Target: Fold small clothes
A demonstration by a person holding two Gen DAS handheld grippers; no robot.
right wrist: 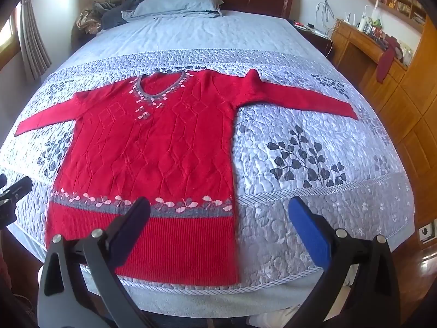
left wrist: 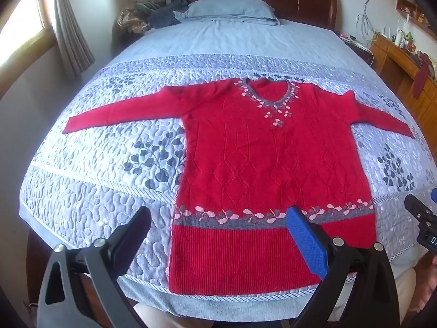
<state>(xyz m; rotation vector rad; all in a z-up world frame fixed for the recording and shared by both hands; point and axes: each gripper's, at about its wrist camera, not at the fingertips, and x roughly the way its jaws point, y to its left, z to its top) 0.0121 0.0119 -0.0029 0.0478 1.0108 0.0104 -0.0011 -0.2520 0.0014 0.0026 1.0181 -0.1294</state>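
One red knit sweater (left wrist: 245, 169) — diamond cables, ribbed hem, both sleeves spread flat on the quilted bedspread (left wrist: 90, 202). Left tongs (left wrist: 218, 218) and right tongs (right wrist: 218, 207) gape, gripping nothing.

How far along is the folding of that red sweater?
Done: the red sweater lies spread flat on the quilt, both sleeves out. In hand: nothing; the left gripper and right gripper hover open near its hem. Left: every fold.

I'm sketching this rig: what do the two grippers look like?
Both match. The left gripper and right gripper each have two black angled arms with silver bolts, one dark pad and one blue ribbed pad. No cables or sleeves are visible.
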